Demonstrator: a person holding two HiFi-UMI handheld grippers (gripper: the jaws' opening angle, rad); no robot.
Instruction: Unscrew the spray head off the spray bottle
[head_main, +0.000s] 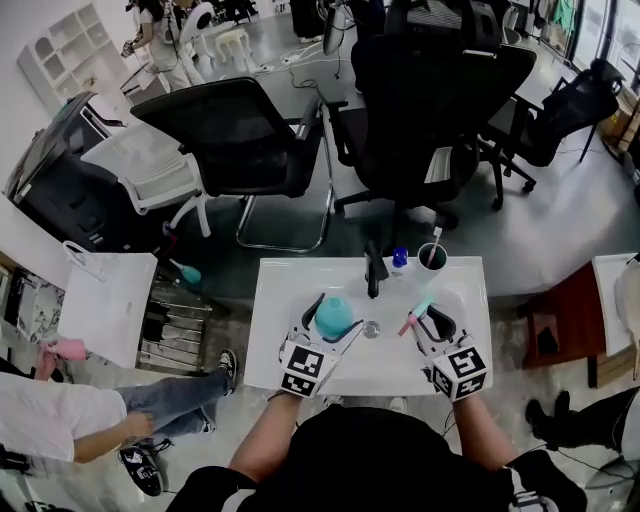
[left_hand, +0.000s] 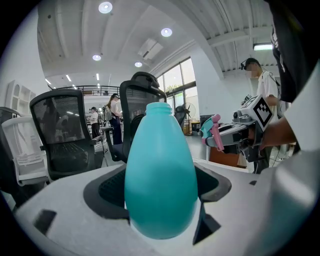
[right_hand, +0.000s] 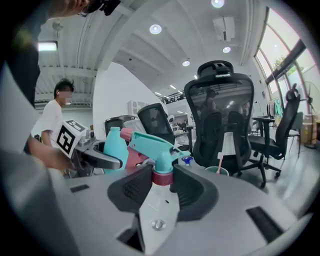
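Spray head (right_hand: 159, 150) sits gripped in right gripper (head_main: 428, 322) jaws, bottle (left_hand: 160, 175) in left gripper (head_main: 332, 318) jaws.

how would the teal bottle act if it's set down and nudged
The teal bottle looks smooth and rounded, so probably slippery and, on its side, apt to roll. Its neck is open, so tipping might spill contents.
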